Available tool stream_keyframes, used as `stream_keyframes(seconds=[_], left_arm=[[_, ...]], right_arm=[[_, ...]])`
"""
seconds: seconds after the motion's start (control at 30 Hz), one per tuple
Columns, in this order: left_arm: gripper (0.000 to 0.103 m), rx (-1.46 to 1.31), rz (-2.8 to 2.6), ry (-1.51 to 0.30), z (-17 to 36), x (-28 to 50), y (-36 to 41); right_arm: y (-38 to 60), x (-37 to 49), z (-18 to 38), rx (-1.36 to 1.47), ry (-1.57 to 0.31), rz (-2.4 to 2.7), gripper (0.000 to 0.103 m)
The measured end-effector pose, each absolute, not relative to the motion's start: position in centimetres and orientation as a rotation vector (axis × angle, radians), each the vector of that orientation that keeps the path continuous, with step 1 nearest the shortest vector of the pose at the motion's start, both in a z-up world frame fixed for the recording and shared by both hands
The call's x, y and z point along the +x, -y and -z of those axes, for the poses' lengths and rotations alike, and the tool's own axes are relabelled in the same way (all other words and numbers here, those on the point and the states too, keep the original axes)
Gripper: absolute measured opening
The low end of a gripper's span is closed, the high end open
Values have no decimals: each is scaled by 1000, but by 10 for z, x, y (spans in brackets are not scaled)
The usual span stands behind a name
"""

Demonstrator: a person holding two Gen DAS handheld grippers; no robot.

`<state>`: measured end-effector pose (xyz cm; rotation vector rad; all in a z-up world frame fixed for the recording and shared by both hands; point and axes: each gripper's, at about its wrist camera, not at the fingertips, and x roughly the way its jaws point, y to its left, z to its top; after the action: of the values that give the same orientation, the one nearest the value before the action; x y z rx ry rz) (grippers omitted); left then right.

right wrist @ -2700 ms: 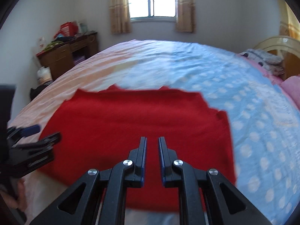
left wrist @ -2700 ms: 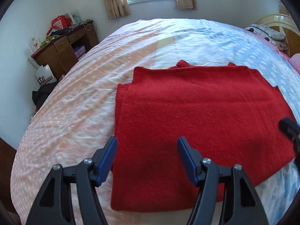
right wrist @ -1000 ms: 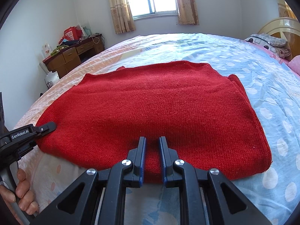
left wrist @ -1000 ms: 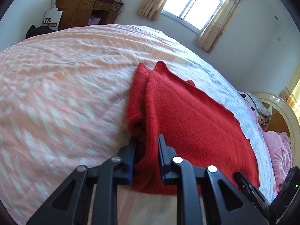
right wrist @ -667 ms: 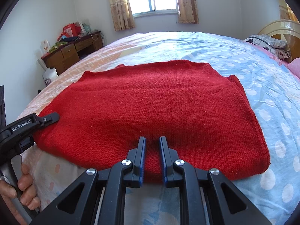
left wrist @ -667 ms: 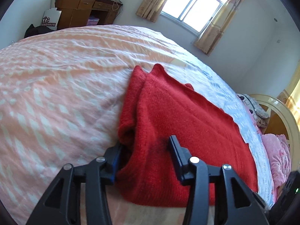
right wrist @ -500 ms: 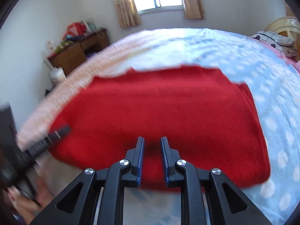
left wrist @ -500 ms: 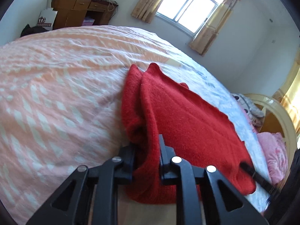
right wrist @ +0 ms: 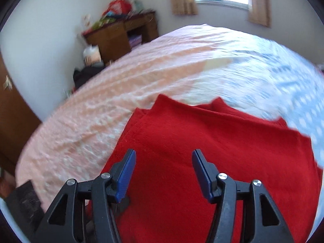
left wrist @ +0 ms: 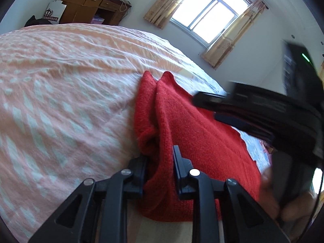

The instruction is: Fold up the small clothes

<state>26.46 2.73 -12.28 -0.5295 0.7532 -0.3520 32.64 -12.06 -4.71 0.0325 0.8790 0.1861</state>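
Note:
A folded red knit garment [left wrist: 192,133] lies on the bed. My left gripper [left wrist: 161,158] is shut on the thick folded edge at its near left side, and the cloth bunches between the jaws. In the right wrist view the garment [right wrist: 212,141] fills the lower half. My right gripper [right wrist: 163,160] is open and empty, hovering above the garment near its left part. The right gripper also shows blurred in the left wrist view [left wrist: 263,109], above the garment.
The bed sheet [left wrist: 60,91] is peach with white marks on the left and blue with dots [right wrist: 283,77] on the right. A wooden desk [right wrist: 121,34] with clutter stands by the far wall. A window [left wrist: 206,24] with curtains is behind.
My left gripper opened briefly, then shut again on the garment's folded edge. My right gripper lifted off the near edge, opened and swung left over the garment.

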Motion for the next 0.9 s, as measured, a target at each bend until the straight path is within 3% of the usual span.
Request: stream_keyframes(seconds=[0.6,0.7,0.77,0.9], left_arm=[[26,-564,380,-739,126,261,-33],[26,-561,383,-743,126,260,-33],[24,-554,384,-745,125,261,-32],[22,-534,380,-744,121,262,-28]], right_arm=[[41,385,90,-380,-1015,-279,58],[43,386,88,-374,-1025,-284,46],[50,386,85,-349,-1023,-272,32],[75,381,73,-167,-1017,-292,19]])
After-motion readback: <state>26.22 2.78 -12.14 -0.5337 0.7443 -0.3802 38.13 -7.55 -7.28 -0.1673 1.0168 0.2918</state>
